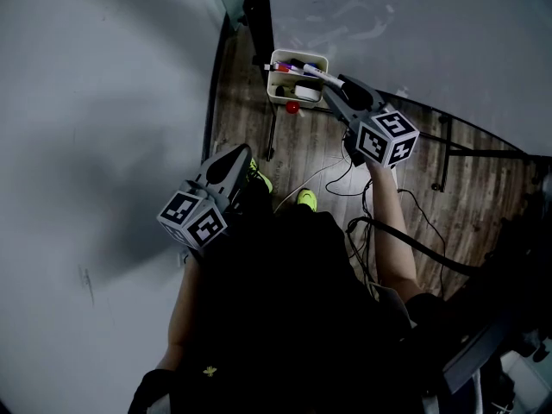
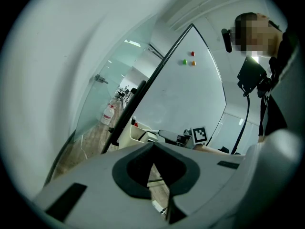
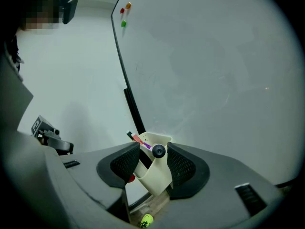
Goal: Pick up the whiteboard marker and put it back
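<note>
Head view: can spot the whiteboard marker (image 1: 315, 74) lying in the cream marker holder (image 1: 297, 55), right gripper (image 1: 336, 89) right at it. Left gripper view: shows the left gripper (image 2: 153, 146) clamped together on nothing. Right gripper view: jaws spread, marker end loose between them. Looks basically done, just need to back away.

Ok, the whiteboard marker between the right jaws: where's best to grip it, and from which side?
I'd grip the whiteboard marker on the barrel just behind its dark end, which faces the right gripper. Its far end lies in the cream holder among other pens, so only this end is free. Come from the room side, away from the whiteboard, one pad each side.
</note>
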Motion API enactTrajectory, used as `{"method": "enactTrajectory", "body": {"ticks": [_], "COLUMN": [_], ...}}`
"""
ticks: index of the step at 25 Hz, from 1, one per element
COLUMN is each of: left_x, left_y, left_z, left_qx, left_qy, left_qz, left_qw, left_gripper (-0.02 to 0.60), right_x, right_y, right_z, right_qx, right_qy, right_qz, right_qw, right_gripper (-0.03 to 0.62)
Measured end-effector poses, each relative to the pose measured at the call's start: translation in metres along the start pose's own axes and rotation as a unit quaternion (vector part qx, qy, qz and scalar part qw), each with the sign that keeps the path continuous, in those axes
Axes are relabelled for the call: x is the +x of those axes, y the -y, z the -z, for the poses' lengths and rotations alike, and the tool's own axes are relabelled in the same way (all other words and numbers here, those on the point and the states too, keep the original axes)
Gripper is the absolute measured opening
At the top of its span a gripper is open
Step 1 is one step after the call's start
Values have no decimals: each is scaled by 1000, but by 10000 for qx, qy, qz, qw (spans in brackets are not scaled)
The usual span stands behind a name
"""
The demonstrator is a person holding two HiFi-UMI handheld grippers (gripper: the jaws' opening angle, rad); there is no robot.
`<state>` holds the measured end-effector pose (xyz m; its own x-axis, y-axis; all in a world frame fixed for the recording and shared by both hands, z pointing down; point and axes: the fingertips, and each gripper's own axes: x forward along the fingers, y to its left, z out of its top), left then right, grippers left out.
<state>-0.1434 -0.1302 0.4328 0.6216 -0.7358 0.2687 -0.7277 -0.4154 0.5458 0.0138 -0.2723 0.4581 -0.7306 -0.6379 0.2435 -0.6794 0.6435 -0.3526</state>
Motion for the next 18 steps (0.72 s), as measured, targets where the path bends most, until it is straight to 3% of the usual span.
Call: {"method": "enactTrajectory", "body": {"ticks": [4,13,18], "left_x": [0,5,-1], "left_y": [1,22,42], "left_z": [0,-4,-8], "left_qx": [27,244,465], "left_qy": [-1,115,244], "left_qz": [5,0,-129], "left_qw": [10000,9996,9985], "left_gripper": [31,31,32], "right_x": [-2,-36,-69], "right_y": [-4,-11,-26], "right_z": [-2,-11,-13], "right_qx": [-228,-375,-359], "right_qy": [7,170,241], "right_qz": [57,83,-301], "right_qw": [9997,9991,9986], "right_gripper": [244,237,226]}}
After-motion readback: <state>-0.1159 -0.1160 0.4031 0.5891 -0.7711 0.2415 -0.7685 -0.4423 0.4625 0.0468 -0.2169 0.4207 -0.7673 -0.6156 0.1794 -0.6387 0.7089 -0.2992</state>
